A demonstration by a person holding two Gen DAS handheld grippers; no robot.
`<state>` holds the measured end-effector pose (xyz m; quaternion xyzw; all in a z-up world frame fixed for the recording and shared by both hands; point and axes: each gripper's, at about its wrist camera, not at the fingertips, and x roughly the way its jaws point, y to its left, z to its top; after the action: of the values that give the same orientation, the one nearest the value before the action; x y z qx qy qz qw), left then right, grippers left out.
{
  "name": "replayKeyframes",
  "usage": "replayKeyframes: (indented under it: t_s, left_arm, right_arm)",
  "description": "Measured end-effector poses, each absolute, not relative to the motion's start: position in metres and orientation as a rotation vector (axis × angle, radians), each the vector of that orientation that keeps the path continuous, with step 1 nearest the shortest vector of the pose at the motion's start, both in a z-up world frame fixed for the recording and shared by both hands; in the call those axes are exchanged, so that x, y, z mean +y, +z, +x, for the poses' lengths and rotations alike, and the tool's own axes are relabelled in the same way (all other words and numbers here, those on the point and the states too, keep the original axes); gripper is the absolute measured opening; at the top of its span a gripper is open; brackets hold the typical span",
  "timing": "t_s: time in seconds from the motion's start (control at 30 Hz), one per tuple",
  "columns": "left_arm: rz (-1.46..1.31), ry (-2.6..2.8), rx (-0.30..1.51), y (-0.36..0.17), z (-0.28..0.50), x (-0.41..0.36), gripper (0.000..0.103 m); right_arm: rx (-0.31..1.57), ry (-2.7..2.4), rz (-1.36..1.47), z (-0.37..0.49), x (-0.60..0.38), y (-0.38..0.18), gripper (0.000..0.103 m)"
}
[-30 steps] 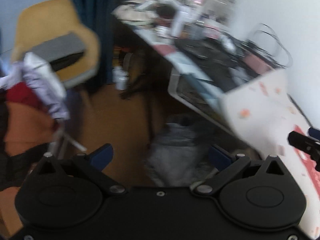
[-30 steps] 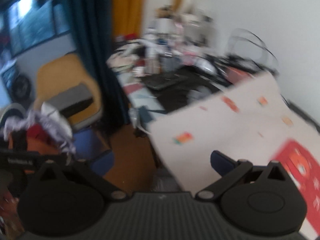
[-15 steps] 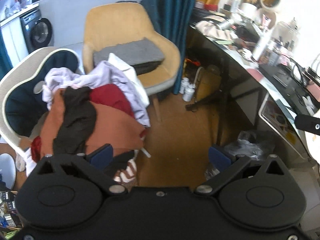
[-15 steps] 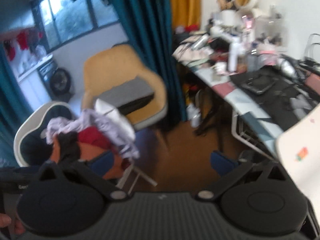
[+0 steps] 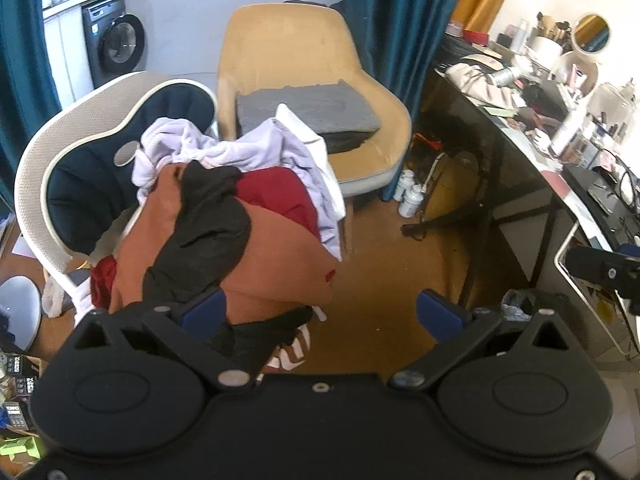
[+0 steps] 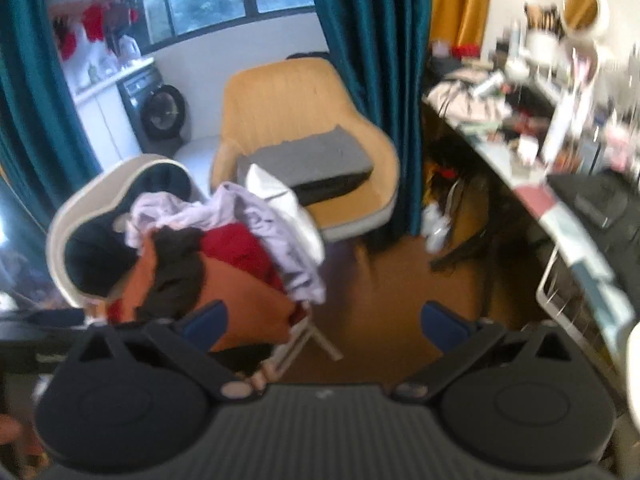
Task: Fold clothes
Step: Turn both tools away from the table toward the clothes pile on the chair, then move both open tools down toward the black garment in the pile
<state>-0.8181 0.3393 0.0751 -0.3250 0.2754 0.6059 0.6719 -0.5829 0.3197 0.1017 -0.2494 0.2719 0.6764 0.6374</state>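
- We hold our left gripper [image 5: 322,312] above the brown floor [image 5: 384,272], its blue-tipped fingers [image 5: 202,310] spread wide apart with nothing between them.
- Our right gripper [image 6: 324,320] is the same: fingers apart, empty, in a somewhat blurred view.
- The clothes pile [image 5: 236,220] lies heaped on the white-rimmed navy chair [image 5: 80,176], ahead and to the left of both grippers; an orange-brown garment [image 5: 280,264] is draped with a black one [image 5: 204,236], with red and lilac pieces behind.
- Behind the pile stands a tan armchair [image 5: 288,48] carrying a folded grey item [image 5: 308,108].
- A cluttered counter [image 5: 560,152] runs along our right.
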Motion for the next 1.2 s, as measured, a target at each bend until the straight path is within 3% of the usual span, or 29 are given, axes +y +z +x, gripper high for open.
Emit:
replayKeyframes:
  t_s: [0.2, 0.57, 0.9, 1.2]
  left_arm:
    - [-0.732, 1.525, 0.707, 0.068, -0.817, 0.351, 0.103]
    - [-0.831, 1.521, 0.649, 0.056, -0.832, 0.375, 0.103]
    - [-0.79, 1.595, 0.645, 0.069, -0.808, 0.438, 0.103]
    - [-0.788, 1.738, 0.704, 0.073, -0.769, 0.483, 0.103]
  right_arm:
    - [0.626, 1.501, -0.545, -0.593, 0.327, 0.1, 0.102]
    - [0.582, 1.59, -0.579, -0.585, 0.356, 0.081, 0.102]
    - [0.469, 1.811, -0.681, -0.586, 0.448, 0.06, 0.102]
    - [0.528, 1.839, -0.656, -0.543, 0.526, 0.06, 0.102]
